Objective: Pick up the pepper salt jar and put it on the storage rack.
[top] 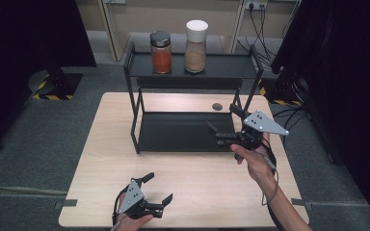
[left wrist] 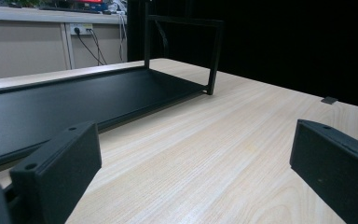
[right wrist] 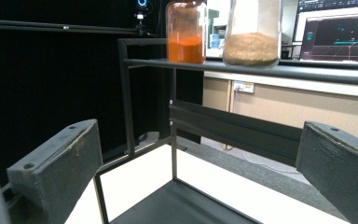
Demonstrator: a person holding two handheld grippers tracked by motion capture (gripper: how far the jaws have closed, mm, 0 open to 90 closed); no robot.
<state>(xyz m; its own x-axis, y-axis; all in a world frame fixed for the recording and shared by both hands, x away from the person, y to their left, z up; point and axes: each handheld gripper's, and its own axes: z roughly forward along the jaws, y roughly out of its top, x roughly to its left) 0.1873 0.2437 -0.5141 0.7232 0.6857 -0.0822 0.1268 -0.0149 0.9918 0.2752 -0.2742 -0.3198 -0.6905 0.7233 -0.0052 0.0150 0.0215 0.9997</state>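
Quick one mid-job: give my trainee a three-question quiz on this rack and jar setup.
1. True or false: the right gripper is shut on a jar.
2. Which jar stands left on the rack's top shelf in the high view: A) orange-powder jar, B) brown-powder jar?
3. Fill in: the left gripper hangs open over the wooden ____.

Key: 1 false, its jaws stand open and empty, by the rack's lower shelf; 2 A; 3 table.

We are looking down from above, while both gripper cameras are sitting low and close, sharing the rack (top: 192, 96) (left wrist: 74, 100) (right wrist: 223, 70).
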